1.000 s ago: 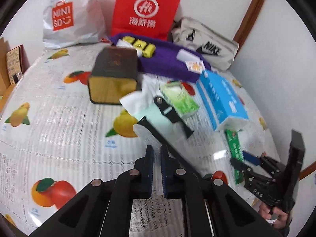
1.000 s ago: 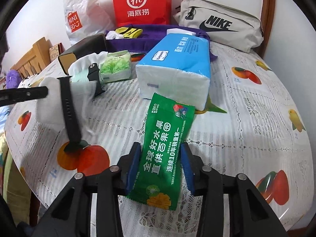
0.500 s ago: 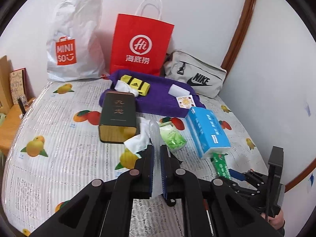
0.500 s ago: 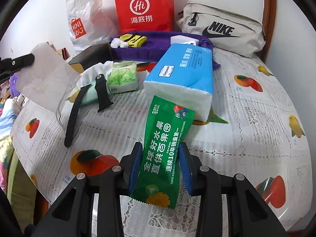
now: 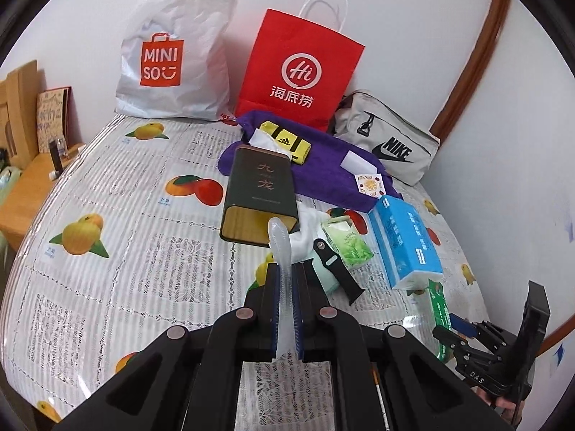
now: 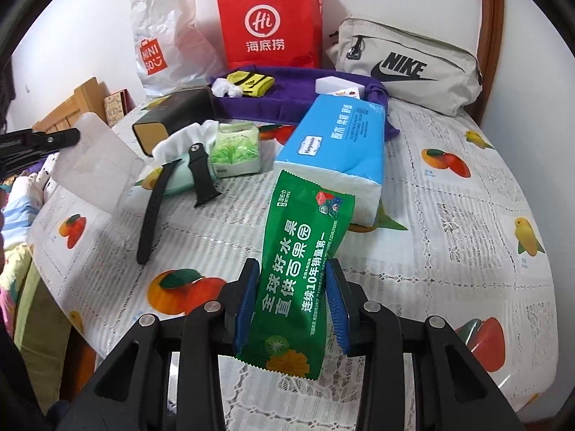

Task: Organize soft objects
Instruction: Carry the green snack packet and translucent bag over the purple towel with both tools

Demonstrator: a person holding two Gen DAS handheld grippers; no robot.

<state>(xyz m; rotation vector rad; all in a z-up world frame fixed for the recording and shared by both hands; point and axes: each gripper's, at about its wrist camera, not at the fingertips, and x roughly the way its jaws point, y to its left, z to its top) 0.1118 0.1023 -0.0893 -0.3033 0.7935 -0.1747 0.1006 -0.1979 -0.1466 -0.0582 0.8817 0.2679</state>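
The left gripper (image 5: 286,280) is clamped on a clear, soft plastic case (image 5: 281,251), seen edge-on between its pads and held above the surface (image 5: 118,251); it may be a phone case, though the view is too thin to be sure. The right gripper (image 6: 291,301) grips a green wet-wipe packet (image 6: 298,269) by its long sides, its far end reaching toward a blue tissue pack (image 6: 337,143) just ahead. Ahead and to the left of the right gripper lie a black watch strap (image 6: 158,201), a small green tissue pack (image 6: 235,149) and a dark tin box (image 6: 169,115). Farther ahead sits a purple towel (image 6: 287,86), then a red paper bag (image 6: 269,21) and a grey pouch (image 6: 406,61).
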